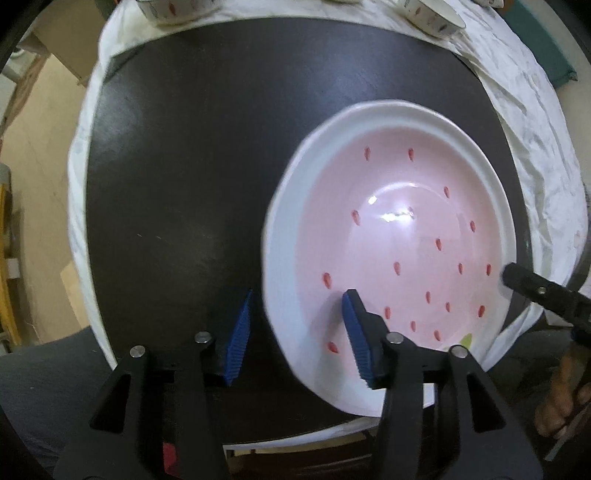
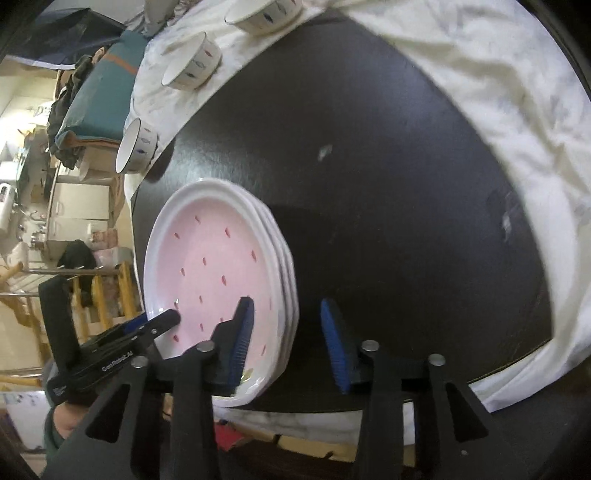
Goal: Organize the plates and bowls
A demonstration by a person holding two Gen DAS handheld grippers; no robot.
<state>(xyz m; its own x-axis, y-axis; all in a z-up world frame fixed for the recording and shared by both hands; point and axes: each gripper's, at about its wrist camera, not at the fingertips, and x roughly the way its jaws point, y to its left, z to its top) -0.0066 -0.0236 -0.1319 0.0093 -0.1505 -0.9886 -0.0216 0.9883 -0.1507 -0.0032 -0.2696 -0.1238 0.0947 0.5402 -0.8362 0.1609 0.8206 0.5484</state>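
A stack of pink plates with red seed marks and white rims (image 1: 399,236) lies on a round dark table top (image 1: 184,166); in the right wrist view the stack (image 2: 210,266) shows several rims. My left gripper (image 1: 297,332) is open, its jaws straddling the stack's left rim. My right gripper (image 2: 288,332) is open, its jaws straddling the stack's right rim. The right gripper's finger tip (image 1: 517,277) shows at the plate's right edge, and the left gripper's finger (image 2: 159,325) shows over the plate's left side.
White bowls with small fish marks stand on the white cloth at the table's far edge: two (image 1: 173,11), (image 1: 432,18) in the left wrist view, three (image 2: 192,62), (image 2: 266,14), (image 2: 136,147) in the right. Cloth (image 2: 480,92) rings the dark top. Room clutter lies beyond.
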